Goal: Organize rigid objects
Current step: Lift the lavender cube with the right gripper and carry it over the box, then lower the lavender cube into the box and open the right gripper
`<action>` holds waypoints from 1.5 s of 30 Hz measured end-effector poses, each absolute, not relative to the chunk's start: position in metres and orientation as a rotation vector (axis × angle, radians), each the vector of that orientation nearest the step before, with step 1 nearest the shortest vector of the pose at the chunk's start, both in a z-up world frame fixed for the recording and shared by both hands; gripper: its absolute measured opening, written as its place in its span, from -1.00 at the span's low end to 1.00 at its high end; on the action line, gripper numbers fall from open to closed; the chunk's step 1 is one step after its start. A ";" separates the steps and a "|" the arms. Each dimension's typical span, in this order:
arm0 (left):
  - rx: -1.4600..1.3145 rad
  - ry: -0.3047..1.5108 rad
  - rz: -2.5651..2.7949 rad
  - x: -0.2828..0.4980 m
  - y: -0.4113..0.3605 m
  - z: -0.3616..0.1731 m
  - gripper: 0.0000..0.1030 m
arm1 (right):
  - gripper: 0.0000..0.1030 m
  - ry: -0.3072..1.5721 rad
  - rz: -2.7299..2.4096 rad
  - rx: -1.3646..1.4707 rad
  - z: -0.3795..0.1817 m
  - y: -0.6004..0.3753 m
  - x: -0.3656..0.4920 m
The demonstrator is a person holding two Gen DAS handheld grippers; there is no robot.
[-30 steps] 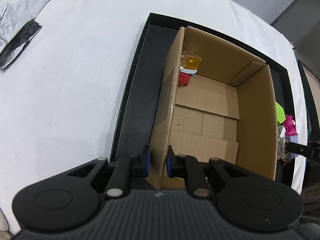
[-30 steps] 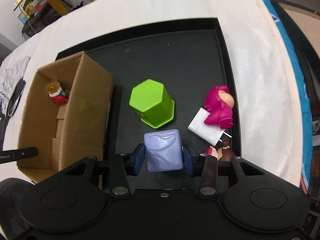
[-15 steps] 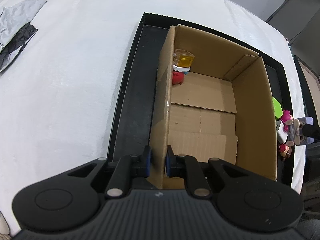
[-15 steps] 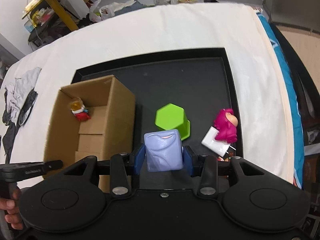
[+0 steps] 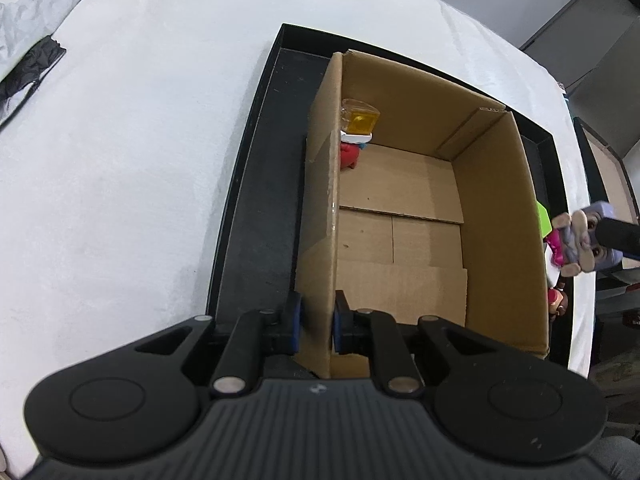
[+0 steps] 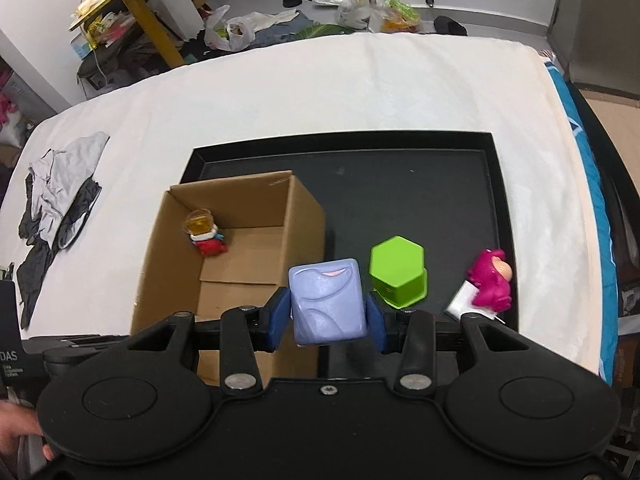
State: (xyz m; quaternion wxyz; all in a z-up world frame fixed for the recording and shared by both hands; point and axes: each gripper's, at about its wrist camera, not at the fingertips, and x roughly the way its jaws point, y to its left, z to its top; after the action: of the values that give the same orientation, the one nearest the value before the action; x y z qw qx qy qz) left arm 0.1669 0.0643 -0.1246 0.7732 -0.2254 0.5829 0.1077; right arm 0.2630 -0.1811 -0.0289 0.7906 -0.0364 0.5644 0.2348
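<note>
My left gripper is shut on the near left wall of an open cardboard box that stands in a black tray. A red and yellow toy figure lies in the box's far left corner; it also shows in the right wrist view. My right gripper is shut on a lilac block toy, held above the tray just right of the box. The lilac toy shows at the right edge of the left wrist view.
On the tray sit a green hexagonal cup, upside down, and a magenta figure on a white card. Grey clothes lie on the white cloth to the left. A small brown figure lies beside the box.
My right gripper has risen with the lilac toy and moved left toward the box. My left gripper keeps its hold on the box wall.
</note>
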 end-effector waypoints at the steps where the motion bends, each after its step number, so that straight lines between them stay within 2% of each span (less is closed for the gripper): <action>1: -0.487 1.262 0.230 0.167 0.064 -0.125 -0.73 | -0.21 1.213 0.508 -0.082 -0.028 -0.177 0.262; 23: -0.495 1.241 0.137 0.165 0.075 -0.129 -0.70 | -0.22 1.185 0.530 -0.156 -0.033 -0.090 0.255; 45: -0.569 1.243 0.115 0.160 0.089 -0.135 -0.69 | -0.22 1.196 0.468 -0.138 -0.078 -0.064 0.272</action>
State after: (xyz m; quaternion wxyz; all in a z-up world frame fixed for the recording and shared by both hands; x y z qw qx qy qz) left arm 0.1598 0.0885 -0.1352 0.7737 -0.2627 0.5741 0.0532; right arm 0.2716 -0.0640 -0.0783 0.7986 -0.0643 0.5572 0.2183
